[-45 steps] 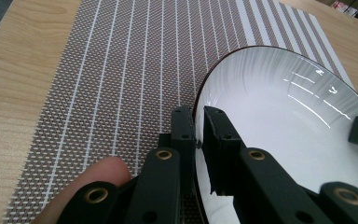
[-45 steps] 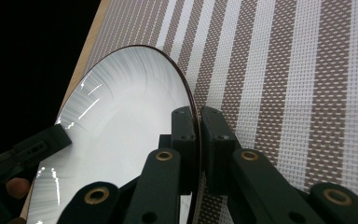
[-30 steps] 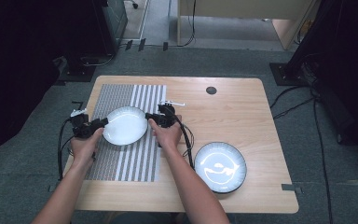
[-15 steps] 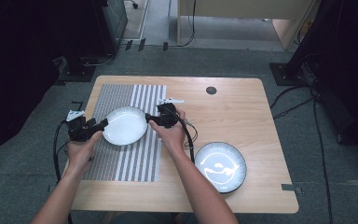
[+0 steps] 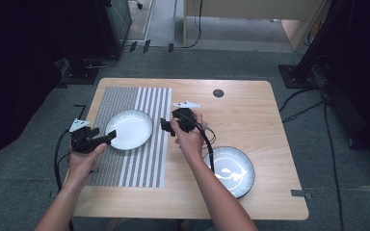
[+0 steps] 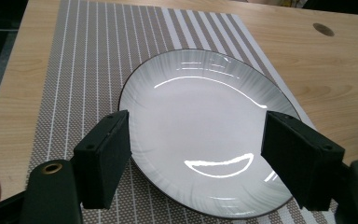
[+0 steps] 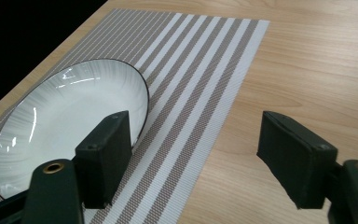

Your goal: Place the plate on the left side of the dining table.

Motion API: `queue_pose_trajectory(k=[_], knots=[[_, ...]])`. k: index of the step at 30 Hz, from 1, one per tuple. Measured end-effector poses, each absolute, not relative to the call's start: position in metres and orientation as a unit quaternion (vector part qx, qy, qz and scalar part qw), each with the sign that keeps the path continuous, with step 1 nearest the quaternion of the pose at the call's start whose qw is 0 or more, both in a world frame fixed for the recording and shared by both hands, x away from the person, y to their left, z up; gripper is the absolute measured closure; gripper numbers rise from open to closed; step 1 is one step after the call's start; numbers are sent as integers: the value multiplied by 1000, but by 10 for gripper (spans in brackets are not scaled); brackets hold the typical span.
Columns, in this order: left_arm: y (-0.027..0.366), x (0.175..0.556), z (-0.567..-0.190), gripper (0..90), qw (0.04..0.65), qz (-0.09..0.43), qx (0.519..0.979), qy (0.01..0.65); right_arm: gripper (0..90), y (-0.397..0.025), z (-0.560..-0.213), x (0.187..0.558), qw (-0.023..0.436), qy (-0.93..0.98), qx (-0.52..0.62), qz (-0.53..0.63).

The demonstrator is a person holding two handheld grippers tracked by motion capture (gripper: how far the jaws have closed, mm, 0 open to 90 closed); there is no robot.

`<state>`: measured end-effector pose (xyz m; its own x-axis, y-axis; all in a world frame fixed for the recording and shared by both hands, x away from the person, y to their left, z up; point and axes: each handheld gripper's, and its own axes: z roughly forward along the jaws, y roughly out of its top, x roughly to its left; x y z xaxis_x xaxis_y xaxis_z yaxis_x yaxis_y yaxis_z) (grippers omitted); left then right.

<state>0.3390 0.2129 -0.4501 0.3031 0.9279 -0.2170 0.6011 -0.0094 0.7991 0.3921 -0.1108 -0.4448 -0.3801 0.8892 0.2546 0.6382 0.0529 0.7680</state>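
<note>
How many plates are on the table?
2. One white plate lies on the striped placemat, between the two open tongs. A second plate sits on the bare wood near the table's front right corner.

A second plate (image 5: 229,171), dark-rimmed and glossy, sits near the table's (image 5: 250,110) front right corner. A small dark round hole (image 5: 218,93) marks the wood near the back edge, roughly mid-width.

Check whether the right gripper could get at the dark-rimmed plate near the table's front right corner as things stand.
Probably yes. The right gripper hangs open over the table, holding nothing, and the dark-rimmed plate lies bare beside that forearm. Nothing sits between them; the hand would only need to turn back towards it.
</note>
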Motion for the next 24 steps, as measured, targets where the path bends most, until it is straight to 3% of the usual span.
queue_pose_trajectory(k=[7, 24], knots=[[212, 325, -454, 195, 432, 188, 691, 549, 202, -132, -435, 378, 139, 705, 537, 441], [213, 300, -456, 193, 435, 193, 687, 549, 204, -192, -434, 349, 173, 694, 556, 422]])
